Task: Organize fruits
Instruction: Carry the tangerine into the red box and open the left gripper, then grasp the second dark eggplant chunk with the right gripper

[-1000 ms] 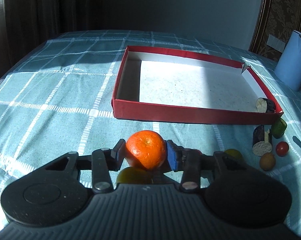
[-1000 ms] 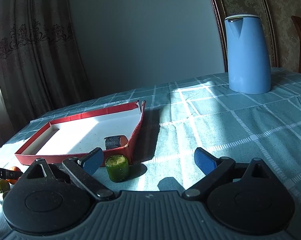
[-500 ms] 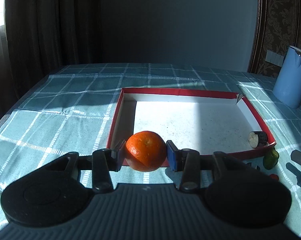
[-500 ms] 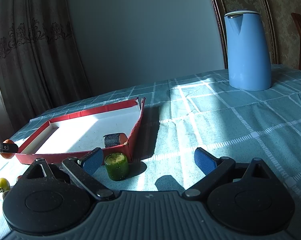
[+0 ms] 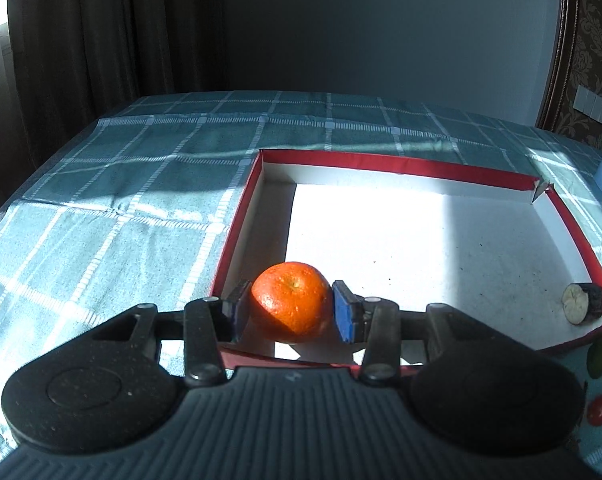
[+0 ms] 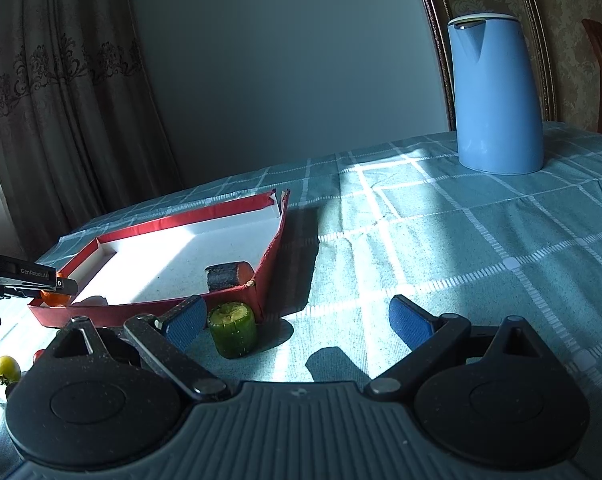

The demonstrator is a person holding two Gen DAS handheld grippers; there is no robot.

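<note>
left gripper (image 5: pixel 291 310): jaws clamp mandarin (image 5: pixel 291 304) at its sides, over red tray (image 5: pixel 237 216) corner | we judge it light, soft-skinned: squeeze gently | right gripper (image 6: pixel 295 322): jaws spread, empty

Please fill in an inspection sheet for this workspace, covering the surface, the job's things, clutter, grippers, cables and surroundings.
Surface: table under a teal checked tablecloth, part sunlit, part in shadow.
Job's things: red tray with a white floor; orange held over its near left corner; dark cut piece inside at the near right corner; green cut piece on the cloth outside the tray; small red fruit and small yellow fruit also on the cloth.
Clutter: blue kettle upright at the far side.
Grippers: left gripper shut on the orange; right gripper open, nothing between its fingers.
Cables: nothing seen.
Surroundings: curtains, plain wall, chair back at the right edge.
</note>
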